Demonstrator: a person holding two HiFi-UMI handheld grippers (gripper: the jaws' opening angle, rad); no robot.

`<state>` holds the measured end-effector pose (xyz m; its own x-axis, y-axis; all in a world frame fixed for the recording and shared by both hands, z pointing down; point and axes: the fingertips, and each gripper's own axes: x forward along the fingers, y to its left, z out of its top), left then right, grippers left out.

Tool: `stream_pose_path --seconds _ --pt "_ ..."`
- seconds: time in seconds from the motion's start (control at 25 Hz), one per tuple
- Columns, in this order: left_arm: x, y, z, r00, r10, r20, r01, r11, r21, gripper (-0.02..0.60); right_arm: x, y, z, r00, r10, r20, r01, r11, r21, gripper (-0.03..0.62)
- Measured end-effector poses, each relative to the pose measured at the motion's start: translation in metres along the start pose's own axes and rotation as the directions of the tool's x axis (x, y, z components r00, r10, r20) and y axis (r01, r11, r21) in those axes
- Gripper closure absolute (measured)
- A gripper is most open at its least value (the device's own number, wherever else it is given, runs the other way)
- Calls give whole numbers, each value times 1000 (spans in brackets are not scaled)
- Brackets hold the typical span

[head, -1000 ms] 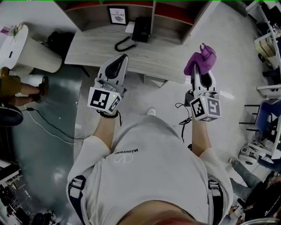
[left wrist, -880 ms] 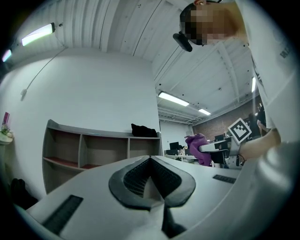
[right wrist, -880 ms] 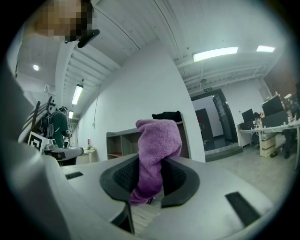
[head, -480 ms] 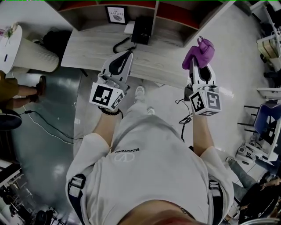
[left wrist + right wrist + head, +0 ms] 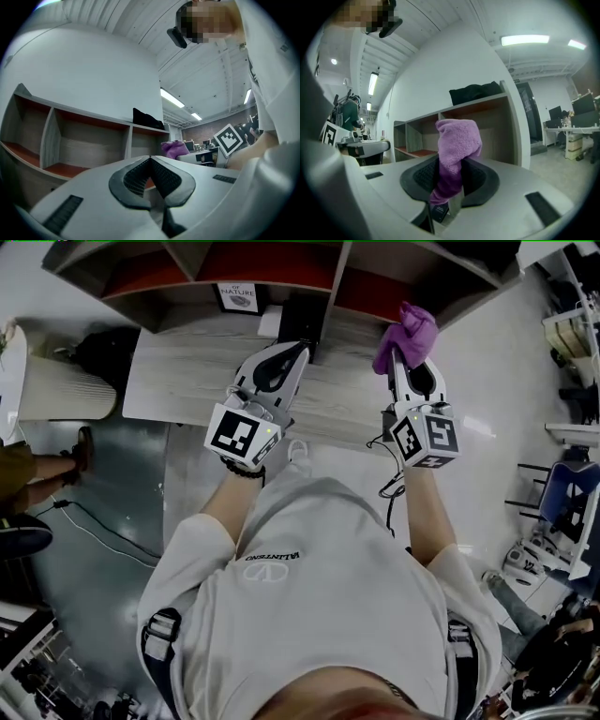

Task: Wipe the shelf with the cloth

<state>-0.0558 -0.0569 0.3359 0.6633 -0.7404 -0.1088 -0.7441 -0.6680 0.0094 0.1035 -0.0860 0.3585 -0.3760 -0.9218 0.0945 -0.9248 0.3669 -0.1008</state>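
Observation:
The wooden shelf [image 5: 281, 263] with red-floored compartments stands at the back of a pale desk [image 5: 178, 376]. My right gripper [image 5: 405, 360] is shut on a purple cloth [image 5: 407, 332], which bunches above the jaws in front of the shelf's right compartment. In the right gripper view the cloth [image 5: 457, 147] sticks up between the pads, with the shelf [image 5: 487, 126] behind it. My left gripper [image 5: 296, 349] hovers over the desk near a black telephone [image 5: 302, 320], shut with nothing in it. The left gripper view has its closed pads [image 5: 164, 180], the shelf [image 5: 84, 140] and the cloth [image 5: 174, 148].
A small framed sign [image 5: 237, 297] stands in the shelf's middle compartment. A black bag [image 5: 476, 93] lies on top of the shelf. A white round stand [image 5: 52, 390] and a floor cable [image 5: 94, 521] are at left. Chairs and equipment [image 5: 567, 502] crowd the right side.
The person has stepped closer to the desk. Both grippers moved forward toward the shelf, the right one carrying the purple cloth up to the right compartment's front.

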Motion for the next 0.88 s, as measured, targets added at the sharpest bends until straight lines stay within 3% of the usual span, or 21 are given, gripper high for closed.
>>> stream_pose_path --seconds 0.2,0.64,0.88 --pt "35 43 -23 999 -31 -13 31 999 -16 581 67 5 -21 999 4 -44 -3 999 33 493" --pt "96 48 -57 998 -57 -40 55 997 -54 581 134 2 -50 990 56 -131 -53 998 28 493" --pt "107 53 -59 997 -31 -73 27 998 -59 581 162 1 -61 978 104 -179 -96 994 49 491"
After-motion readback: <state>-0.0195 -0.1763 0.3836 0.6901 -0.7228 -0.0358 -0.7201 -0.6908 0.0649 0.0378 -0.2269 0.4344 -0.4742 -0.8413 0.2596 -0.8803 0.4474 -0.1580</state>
